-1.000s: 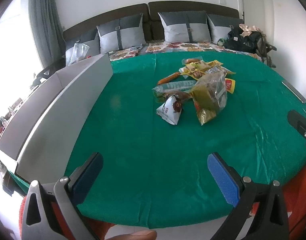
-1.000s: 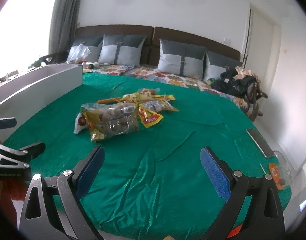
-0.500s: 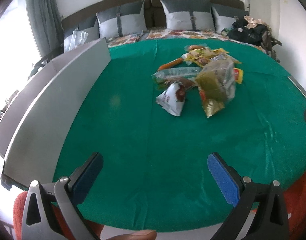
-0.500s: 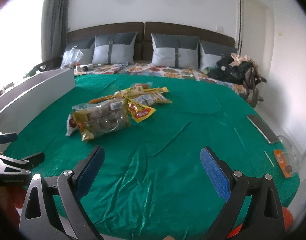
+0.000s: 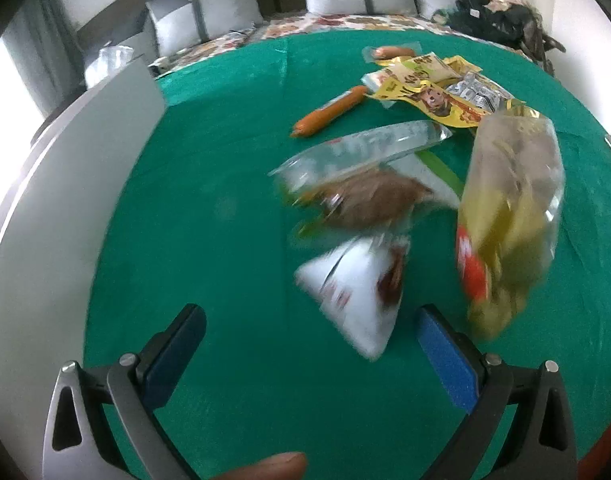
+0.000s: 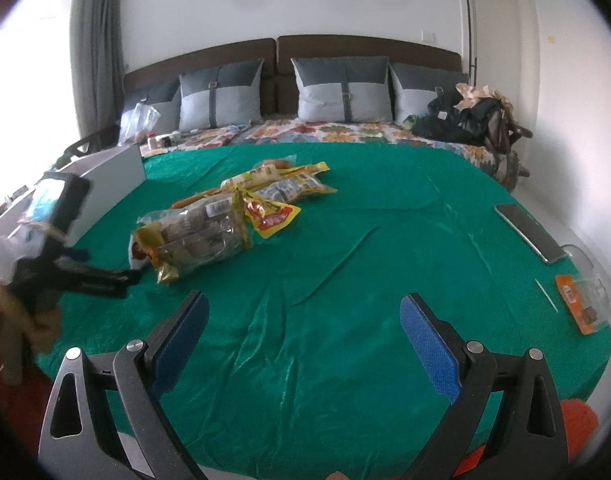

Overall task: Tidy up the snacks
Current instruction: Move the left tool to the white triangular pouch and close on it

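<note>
Left gripper [image 5: 309, 344] fingers spread — white triangular packet [image 5: 357, 300] just ahead.

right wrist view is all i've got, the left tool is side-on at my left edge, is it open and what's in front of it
Observer: The left tool is open, its jaws wide apart with nothing between them.
Operator: what's nearest it
Observer: A white triangular packet lies on the green cloth just ahead of it, nearer its right finger. From your side the big clear bag hides most of it.
Operator: anything else behind that bag
Observer: Yes, a clear pack with something brown inside lies just beyond the white packet; the picture is too blurred to read its label.
</note>
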Tool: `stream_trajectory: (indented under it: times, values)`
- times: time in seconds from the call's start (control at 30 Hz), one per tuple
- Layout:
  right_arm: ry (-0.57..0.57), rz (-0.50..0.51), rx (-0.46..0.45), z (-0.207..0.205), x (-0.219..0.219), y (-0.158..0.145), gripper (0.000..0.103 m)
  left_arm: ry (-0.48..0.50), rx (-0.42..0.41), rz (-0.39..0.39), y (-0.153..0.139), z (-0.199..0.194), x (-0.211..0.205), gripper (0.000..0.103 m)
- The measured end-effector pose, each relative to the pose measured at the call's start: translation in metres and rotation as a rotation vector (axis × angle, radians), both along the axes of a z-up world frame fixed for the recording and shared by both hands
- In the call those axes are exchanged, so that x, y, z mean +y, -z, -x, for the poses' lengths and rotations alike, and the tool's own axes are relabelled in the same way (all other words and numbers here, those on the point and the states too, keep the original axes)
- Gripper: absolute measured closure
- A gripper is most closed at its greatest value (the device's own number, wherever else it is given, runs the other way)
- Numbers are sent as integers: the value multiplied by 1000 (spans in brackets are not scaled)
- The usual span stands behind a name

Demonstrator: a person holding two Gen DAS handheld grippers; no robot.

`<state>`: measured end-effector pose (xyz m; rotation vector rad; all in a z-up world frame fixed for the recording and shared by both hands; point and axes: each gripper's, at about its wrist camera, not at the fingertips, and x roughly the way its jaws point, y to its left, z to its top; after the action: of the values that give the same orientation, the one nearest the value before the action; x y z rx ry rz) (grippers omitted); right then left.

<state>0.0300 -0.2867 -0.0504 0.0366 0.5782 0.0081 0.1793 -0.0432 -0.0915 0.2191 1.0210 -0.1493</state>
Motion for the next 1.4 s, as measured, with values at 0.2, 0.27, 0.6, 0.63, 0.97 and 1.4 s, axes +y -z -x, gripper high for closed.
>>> stream_trajectory:
  times: [0.2,0.27,0.6,0.63,0.97,1.4]
  values:
    - [1,-3,7,0,0,1,5,19,3,88,6,-25,-3,0]
    - [0,-4,11,-1,2,3,5,13,-3,125,8,-27,6,0]
    - [-11,-7,14,-1,3,2,5,70,132,82,6,-42,9,0]
    - [-11,-5,11,0,3,1,5,76,129,77,5,-41,8,6]
    - [4,15,16,0,4,2,5,-82,35,200,-9,-3,55,61]
    - [-37,-28,168,-14,14,30,5,-75,-77,149,11,15,74,2]
